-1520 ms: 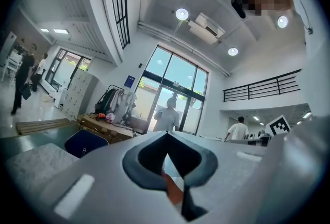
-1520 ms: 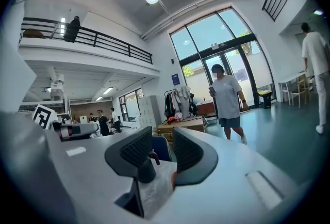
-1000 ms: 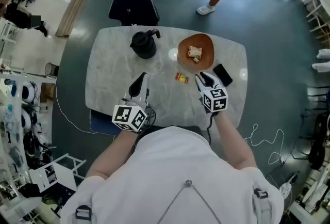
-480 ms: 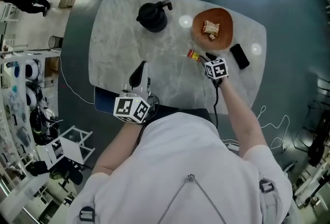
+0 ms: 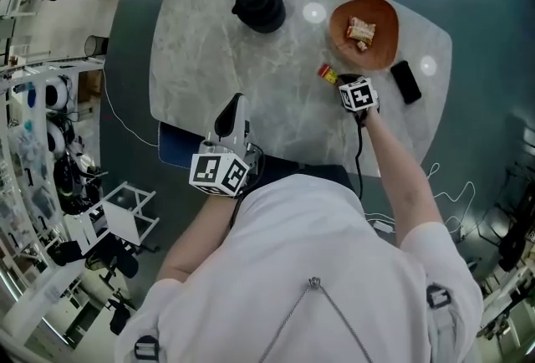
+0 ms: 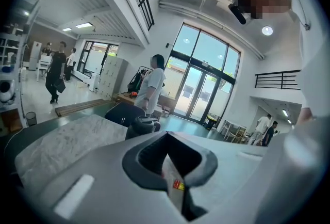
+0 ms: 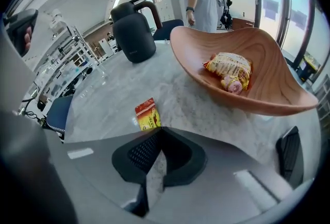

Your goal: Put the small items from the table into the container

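Seen from the head view, the counter (image 5: 209, 60) sat further up and to the right than a second earlier, as the person leaned in over it. The black jug (image 5: 261, 6), the wooden bowl (image 5: 380, 52) and the dark phone (image 5: 406, 81) lay on it as before.

The left gripper (image 5: 236, 106) had sunk a little and hung over the counter's near edge. Its jaws were pressed together. A red-and-yellow fleck showed in the slit between them, and I could not tell what it was.

The right gripper (image 5: 341, 82) had made the big move. It had swung away from the phone and dropped steeply to the small red-and-yellow sachet (image 5: 328, 73), which lay flat on the counter just beside the bowl. Its jaws were closing and were almost together, and the sachet's near edge lay right at their tips. Whether that edge was caught could not be made out.

In my judgement the pick-up of this sachet was under way, and the lift into the bowl was not yet done. One wrapped snack (image 5: 362, 29) already lay in the bowl.

The jug showed no label. Each gripper's cube bore only black-and-white square markers. The print on the snack wrapper and the sachet was too small to read.
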Tool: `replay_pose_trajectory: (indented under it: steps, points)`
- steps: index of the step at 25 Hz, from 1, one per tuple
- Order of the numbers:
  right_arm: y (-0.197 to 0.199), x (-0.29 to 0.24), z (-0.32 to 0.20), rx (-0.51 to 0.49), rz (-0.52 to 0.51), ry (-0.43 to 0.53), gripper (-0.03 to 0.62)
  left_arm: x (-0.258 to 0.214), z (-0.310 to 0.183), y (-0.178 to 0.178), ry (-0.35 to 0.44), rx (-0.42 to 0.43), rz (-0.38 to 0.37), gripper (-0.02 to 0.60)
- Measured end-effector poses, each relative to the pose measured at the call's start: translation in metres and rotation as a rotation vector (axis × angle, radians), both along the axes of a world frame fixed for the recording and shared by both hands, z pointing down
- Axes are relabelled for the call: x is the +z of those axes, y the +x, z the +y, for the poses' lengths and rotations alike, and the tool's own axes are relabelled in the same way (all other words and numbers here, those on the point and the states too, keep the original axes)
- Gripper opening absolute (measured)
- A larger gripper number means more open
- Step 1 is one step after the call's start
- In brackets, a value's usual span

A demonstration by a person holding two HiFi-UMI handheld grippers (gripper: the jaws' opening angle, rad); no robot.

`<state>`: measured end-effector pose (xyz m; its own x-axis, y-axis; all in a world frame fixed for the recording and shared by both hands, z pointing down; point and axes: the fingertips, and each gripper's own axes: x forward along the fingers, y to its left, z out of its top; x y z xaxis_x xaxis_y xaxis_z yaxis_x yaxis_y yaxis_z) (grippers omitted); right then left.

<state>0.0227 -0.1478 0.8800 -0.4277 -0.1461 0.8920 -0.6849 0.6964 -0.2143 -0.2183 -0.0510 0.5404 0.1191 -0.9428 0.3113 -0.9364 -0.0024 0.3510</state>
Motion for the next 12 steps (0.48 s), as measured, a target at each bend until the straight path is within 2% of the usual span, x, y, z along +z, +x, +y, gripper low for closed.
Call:
replay_pose_trajectory:
  steps: [3, 6, 12]
  points:
    - [-0.008, -0.008, 0.005, 0.002, -0.026, 0.021, 0.028, -0.004, 0.003, -0.003, 0.007, -0.001, 0.002, 0.003]
    - [-0.02, -0.04, 0.006, 0.036, -0.09, 0.074, 0.028, -0.01, 0.004, -0.003, 0.03, 0.012, -0.001, 0.003]
    - [-0.024, -0.165, 0.004, 0.13, -0.244, 0.262, 0.028, -0.036, -0.001, 0.019, 0.101, 0.086, -0.003, 0.003]
